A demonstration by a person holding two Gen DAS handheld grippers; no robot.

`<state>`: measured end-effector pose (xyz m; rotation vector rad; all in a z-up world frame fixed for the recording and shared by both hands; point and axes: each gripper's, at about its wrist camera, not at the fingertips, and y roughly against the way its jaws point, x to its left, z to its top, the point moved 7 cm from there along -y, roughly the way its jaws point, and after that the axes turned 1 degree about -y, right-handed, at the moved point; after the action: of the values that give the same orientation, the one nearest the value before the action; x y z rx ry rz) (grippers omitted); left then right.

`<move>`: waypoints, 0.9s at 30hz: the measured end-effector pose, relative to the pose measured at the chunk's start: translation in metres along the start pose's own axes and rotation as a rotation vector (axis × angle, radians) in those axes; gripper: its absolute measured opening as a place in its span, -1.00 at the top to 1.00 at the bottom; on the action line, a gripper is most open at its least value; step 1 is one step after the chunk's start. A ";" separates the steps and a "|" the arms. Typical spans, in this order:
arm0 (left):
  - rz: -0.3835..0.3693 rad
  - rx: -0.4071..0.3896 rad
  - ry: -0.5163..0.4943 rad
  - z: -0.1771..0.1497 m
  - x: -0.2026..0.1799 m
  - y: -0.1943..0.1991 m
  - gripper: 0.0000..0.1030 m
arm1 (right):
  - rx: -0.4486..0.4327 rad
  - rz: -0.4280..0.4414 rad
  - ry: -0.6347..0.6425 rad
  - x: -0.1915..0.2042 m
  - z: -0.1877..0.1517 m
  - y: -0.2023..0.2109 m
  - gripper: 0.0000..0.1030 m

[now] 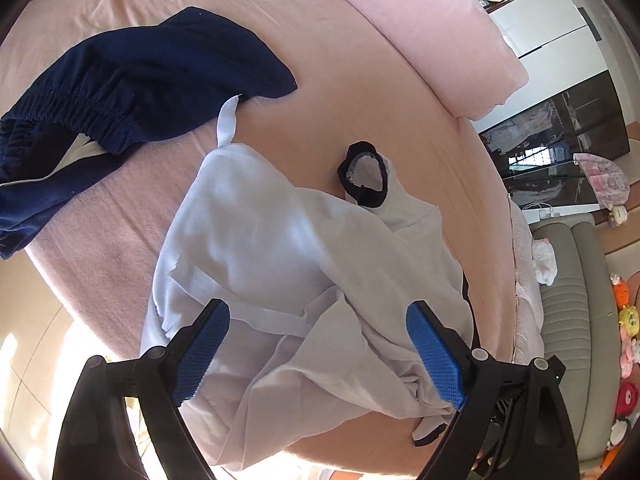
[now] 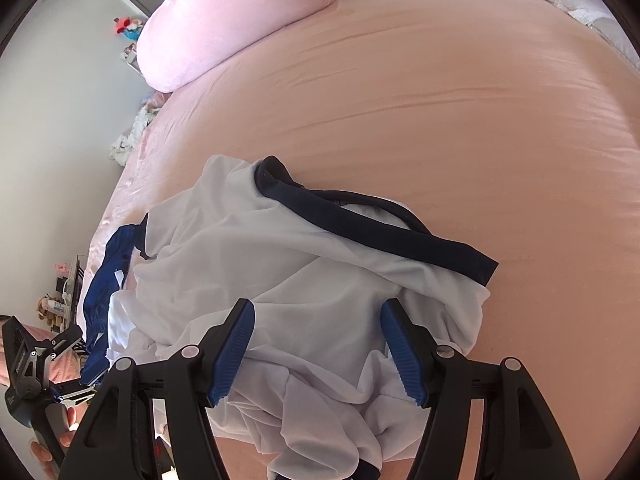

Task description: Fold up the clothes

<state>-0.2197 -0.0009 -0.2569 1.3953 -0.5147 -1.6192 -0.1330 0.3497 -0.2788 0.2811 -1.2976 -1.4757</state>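
White shirt [image 1: 280, 264] is seen crumpled on the bed [image 1: 360, 92] under both released claws – left gripper [image 1: 318, 354], right gripper [image 2: 318, 350]. Navy shorts [image 1: 132, 84], beyond-left of the left claw, are fully shown only there.

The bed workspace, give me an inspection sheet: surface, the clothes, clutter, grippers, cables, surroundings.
Surface: pink bed sheet, lightly creased, with a pink pillow at its far edge.
Job's things: white garment with dark trim, crumpled and unfolded near the bed's edge; navy shorts with an elastic waistband lying beside it, also unfolded.
Clutter: nothing seen on the bed besides the clothes and pillow.
Grippers: left gripper open over the white garment, pads not pressing it; right gripper open over the same garment, nothing clamped.
Cables: white cable near the dark cabinet.
Surroundings: grey sofa, plush toys on the floor, dark cabinet.
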 end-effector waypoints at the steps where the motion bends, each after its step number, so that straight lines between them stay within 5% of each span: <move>1: 0.014 0.004 -0.006 0.000 0.003 0.000 -0.76 | -0.001 0.000 -0.006 -0.001 0.001 0.000 -0.27; 19: 0.157 0.035 -0.058 0.001 0.040 -0.004 -0.75 | -0.019 -0.099 -0.030 -0.036 0.016 0.005 -0.27; 24: 0.295 0.000 -0.160 0.011 0.049 0.008 -0.76 | -0.031 -0.106 -0.028 -0.039 0.018 0.010 -0.27; 27: 0.297 0.051 -0.129 0.006 0.065 -0.003 -0.75 | -0.032 -0.111 -0.043 -0.045 0.020 0.013 -0.27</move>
<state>-0.2230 -0.0546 -0.2932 1.1910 -0.8045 -1.4674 -0.1247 0.3996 -0.2811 0.3064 -1.3090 -1.6021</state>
